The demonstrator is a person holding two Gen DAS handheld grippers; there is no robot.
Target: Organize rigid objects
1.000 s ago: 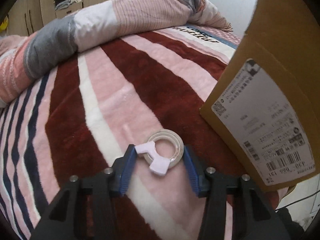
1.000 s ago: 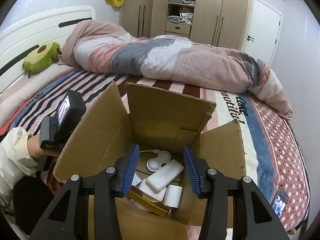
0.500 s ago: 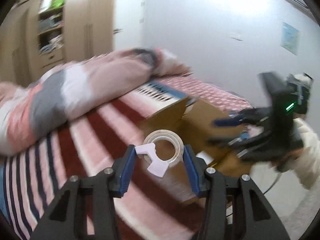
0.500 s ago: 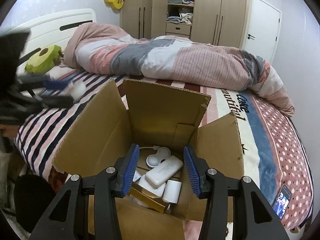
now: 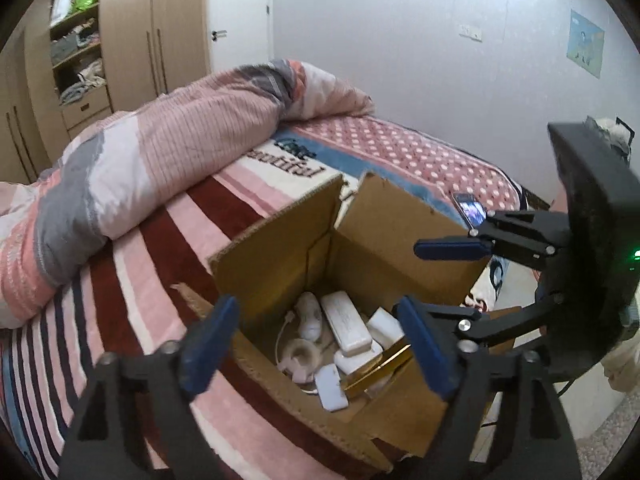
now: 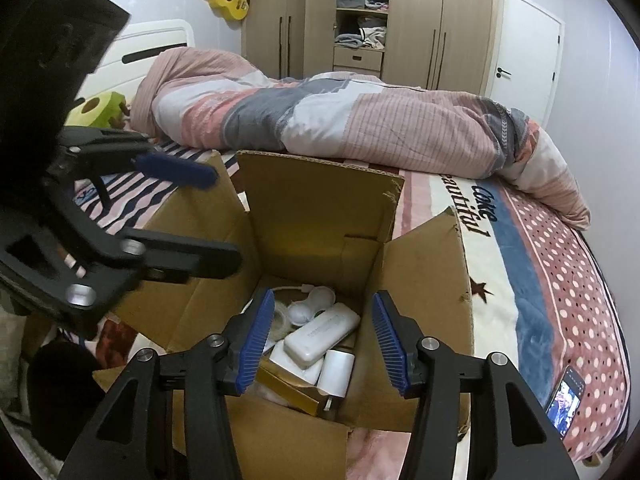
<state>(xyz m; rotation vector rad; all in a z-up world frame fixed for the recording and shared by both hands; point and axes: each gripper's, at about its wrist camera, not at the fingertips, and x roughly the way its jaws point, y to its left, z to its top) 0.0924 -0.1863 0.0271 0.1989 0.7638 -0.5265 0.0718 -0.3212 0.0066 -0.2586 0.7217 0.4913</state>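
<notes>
An open cardboard box (image 5: 384, 236) stands on the striped bed; it also shows in the right wrist view (image 6: 320, 208). Inside lie several white items: a clear tape roll with a white dispenser (image 5: 298, 356), a long white case (image 5: 346, 326) (image 6: 326, 334), a white cylinder (image 6: 337, 372), a gold strip (image 5: 378, 366). My left gripper (image 5: 320, 344) is open and empty above the box. My right gripper (image 6: 322, 342) is open and empty over the box from the other side; it shows in the left wrist view (image 5: 452, 276).
A rolled pink and grey duvet (image 6: 340, 120) lies across the bed behind the box. A phone (image 6: 566, 400) lies on the dotted blanket at the right edge. A green plush toy (image 6: 96, 110) sits by the headboard. Wardrobes (image 6: 400, 20) stand behind.
My left gripper carried the tape roll from the bed over to the box, opened wide and let it go; the roll now lies inside the box. My right gripper stayed open over the box.
</notes>
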